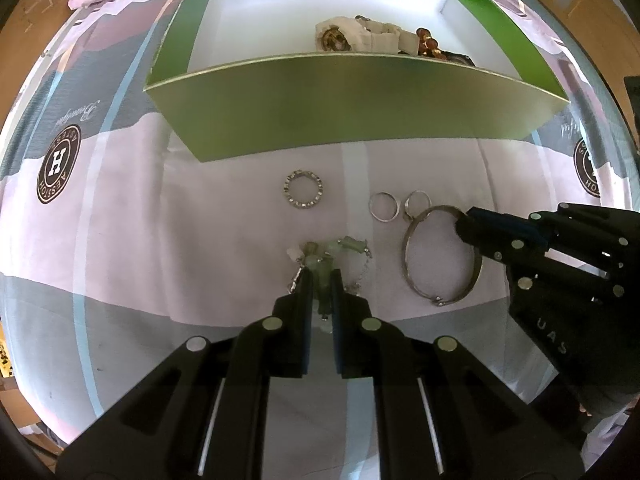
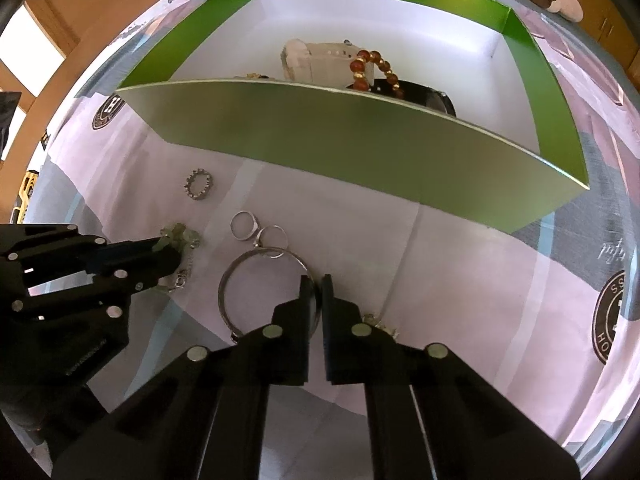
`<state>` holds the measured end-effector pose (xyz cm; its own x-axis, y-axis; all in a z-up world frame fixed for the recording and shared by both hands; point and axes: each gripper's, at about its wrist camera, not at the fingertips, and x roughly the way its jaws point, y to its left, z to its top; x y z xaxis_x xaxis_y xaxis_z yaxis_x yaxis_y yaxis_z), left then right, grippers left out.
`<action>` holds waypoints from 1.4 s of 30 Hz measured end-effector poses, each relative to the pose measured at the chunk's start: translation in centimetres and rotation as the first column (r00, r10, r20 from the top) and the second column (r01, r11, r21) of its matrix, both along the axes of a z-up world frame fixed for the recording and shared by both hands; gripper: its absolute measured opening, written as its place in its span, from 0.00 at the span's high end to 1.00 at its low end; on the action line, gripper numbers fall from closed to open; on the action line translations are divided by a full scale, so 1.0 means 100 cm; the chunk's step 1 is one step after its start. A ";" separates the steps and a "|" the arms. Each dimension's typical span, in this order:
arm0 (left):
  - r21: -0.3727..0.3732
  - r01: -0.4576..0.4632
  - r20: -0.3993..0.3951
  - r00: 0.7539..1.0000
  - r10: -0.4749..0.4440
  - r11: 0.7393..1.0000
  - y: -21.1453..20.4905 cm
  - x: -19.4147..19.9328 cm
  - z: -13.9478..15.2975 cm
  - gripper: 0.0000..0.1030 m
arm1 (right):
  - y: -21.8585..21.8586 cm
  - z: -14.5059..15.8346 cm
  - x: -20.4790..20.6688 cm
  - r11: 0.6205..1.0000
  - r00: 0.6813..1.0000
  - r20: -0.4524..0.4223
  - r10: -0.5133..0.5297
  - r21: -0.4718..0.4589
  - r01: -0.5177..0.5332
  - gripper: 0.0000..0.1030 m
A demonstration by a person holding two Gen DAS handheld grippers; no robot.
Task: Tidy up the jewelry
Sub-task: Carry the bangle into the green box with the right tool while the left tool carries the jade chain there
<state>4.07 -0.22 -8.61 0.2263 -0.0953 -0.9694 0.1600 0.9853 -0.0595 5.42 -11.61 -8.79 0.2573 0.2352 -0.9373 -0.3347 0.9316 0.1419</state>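
Near the green cardboard box [image 1: 352,100], I have both jaws clamped: left gripper [image 1: 321,280] on the pale-green bead bracelet [image 1: 320,258], right gripper [image 2: 316,284] on the thin silver bangle [image 2: 256,288]; its dangling chain could snag.

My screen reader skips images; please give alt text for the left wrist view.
The left gripper is shut on a pale green bead bracelet on pink bedding, while the right gripper clamps a silver bangle before a green box.

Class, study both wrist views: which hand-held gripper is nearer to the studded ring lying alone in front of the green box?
Left. The left hand-held gripper, closed on the green bead bracelet, sits just below the studded ring. The right hand-held gripper grips the silver bangle, farther off to the ring's right.
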 end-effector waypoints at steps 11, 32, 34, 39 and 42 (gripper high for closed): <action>-0.064 -0.014 0.070 0.997 0.018 0.998 0.008 -0.001 0.026 0.95 | -0.007 0.023 -0.001 0.999 0.999 0.046 -0.022 0.042 0.021 0.95; -0.144 0.016 0.288 0.957 0.026 0.989 -0.010 0.012 0.117 0.95 | -0.062 0.100 0.007 0.958 0.957 0.229 -0.180 0.260 0.119 0.95; -0.147 0.019 0.302 0.953 0.026 0.989 -0.011 0.023 0.126 0.95 | -0.065 0.104 0.013 0.955 0.949 0.245 -0.198 0.264 0.131 0.95; -0.147 0.005 0.329 0.943 0.044 0.989 -0.009 0.051 0.131 0.95 | -0.066 0.099 0.035 0.948 0.937 0.260 -0.235 0.273 0.162 0.95; -0.124 -0.013 0.329 0.943 0.054 0.992 -0.007 0.073 0.124 0.95 | -0.061 0.090 0.047 0.953 0.931 0.276 -0.240 0.249 0.172 0.95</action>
